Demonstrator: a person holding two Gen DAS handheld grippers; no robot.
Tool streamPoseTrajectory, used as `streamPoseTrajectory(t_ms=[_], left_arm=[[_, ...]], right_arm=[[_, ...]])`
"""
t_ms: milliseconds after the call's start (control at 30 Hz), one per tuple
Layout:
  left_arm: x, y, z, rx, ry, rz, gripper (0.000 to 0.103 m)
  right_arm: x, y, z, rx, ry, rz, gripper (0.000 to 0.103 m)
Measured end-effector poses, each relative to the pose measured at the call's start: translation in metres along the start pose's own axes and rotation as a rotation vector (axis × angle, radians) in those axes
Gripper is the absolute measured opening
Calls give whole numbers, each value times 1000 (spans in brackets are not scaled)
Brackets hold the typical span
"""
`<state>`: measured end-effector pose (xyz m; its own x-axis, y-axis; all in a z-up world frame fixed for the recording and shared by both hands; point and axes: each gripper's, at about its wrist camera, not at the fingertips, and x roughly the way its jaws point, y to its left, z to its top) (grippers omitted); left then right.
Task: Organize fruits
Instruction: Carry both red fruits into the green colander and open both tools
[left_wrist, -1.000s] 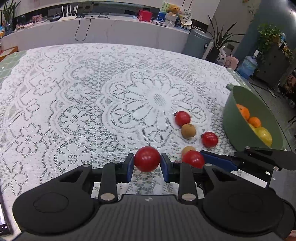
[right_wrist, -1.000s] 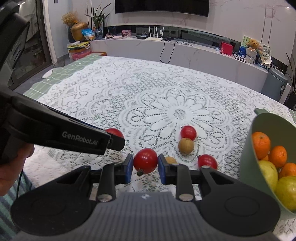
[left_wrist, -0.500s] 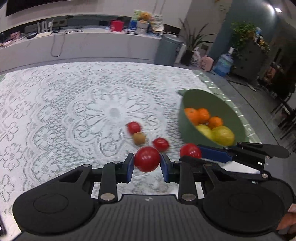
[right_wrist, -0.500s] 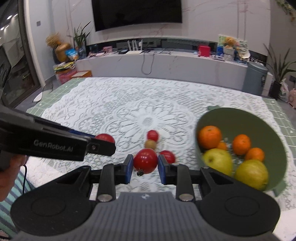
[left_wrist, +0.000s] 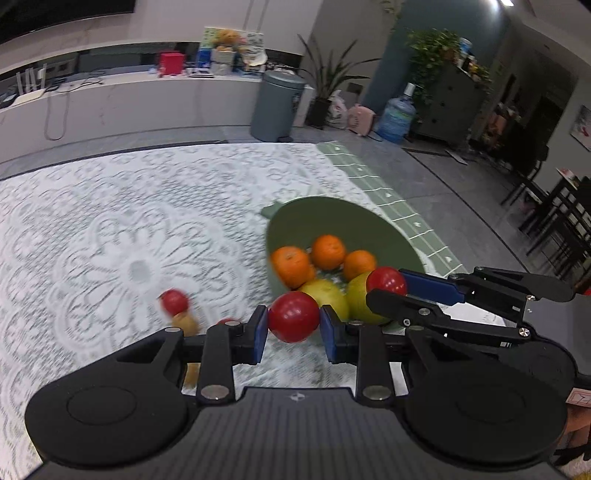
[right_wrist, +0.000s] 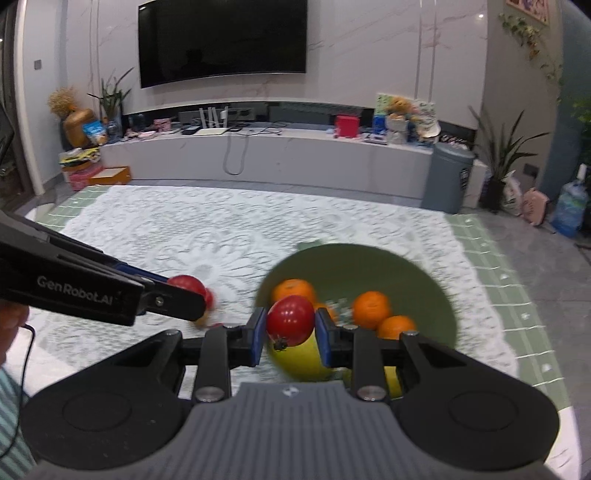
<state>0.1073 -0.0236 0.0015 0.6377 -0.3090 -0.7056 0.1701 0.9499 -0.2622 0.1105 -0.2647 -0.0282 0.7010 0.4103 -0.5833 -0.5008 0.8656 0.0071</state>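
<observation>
My left gripper (left_wrist: 294, 322) is shut on a red tomato (left_wrist: 294, 320), held above the table just left of the green bowl (left_wrist: 325, 218). My right gripper (right_wrist: 289, 320) is shut on another red tomato (right_wrist: 290, 319) and holds it over the green bowl (right_wrist: 354, 266), above the fruit. The right gripper and its tomato (left_wrist: 386, 280) also show in the left wrist view. The bowl holds three oranges (left_wrist: 328, 251) and two yellow-green fruits (left_wrist: 328, 293). A red tomato (left_wrist: 174, 301) and a brown fruit (left_wrist: 184, 323) lie on the lace cloth.
The table has a white lace cloth (left_wrist: 110, 221) over a green check cloth (left_wrist: 399, 210). The table's right edge runs just past the bowl. Beyond it are a grey bin (left_wrist: 277, 107), plants and a water jug (left_wrist: 397, 118).
Both grippers have moved right and up toward the bowl with their tomatoes. The right one now hangs over the bowl. The loose fruits have slid to the left in view.
</observation>
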Motion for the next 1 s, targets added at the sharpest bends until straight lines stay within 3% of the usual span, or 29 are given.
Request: streamPoseTrajectory(t_ms=[167, 333, 1000], left_arm=[[22, -14, 14, 29, 27, -47, 34], [47, -26, 25, 80, 61, -47, 34], [129, -29, 74, 193, 202, 46, 34]], right_arm=[[7, -25, 2, 14, 18, -36, 25], [22, -40, 4, 12, 47, -38, 25], [111, -57, 21, -36, 227, 18, 25]])
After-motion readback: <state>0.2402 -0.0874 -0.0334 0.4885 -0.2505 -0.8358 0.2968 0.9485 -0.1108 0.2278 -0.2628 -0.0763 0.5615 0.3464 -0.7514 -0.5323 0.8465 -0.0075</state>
